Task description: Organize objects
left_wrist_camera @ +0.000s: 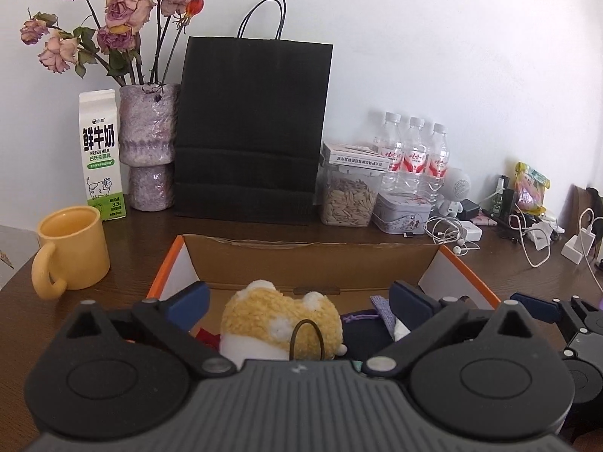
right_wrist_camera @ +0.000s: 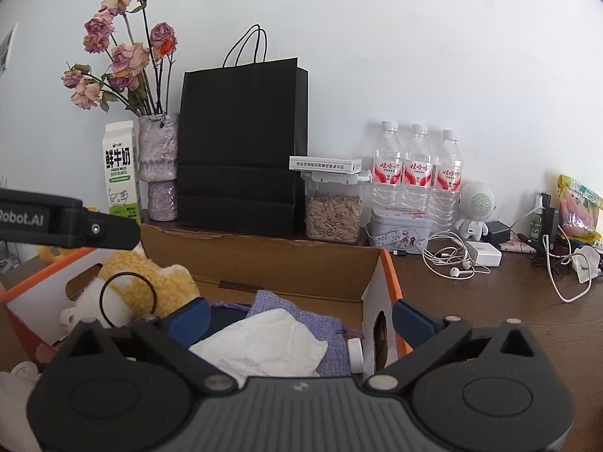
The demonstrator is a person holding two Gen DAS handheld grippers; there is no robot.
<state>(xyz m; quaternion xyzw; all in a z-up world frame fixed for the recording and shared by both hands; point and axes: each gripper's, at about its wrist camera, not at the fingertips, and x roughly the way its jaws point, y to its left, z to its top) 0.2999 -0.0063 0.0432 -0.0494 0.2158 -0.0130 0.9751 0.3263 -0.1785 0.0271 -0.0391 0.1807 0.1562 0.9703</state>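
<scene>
Here I see, largest first, the dark wooden table carrying everything. On it, against the wall, stands a black paper bag, with a purple vase of dried roses and a milk carton to its left. In front of the bag sits the open cardboard box with orange edges, where the sorted things lie. My left gripper hangs over the box's near side, jaws spread wide, with nothing pressed between its blue pads; the yellow-and-white plush toy lies inside the box between and below them, a black hair tie resting on it. My right gripper is likewise wide open and holds nothing; its left finger is inside the box, its right finger outside the box's right wall. Beneath it lie a white tissue on a lilac cloth pouch. Left of the box stands a yellow mug. At right, three water bottles, a seed jar and tangled earphones sit outside the box.
</scene>
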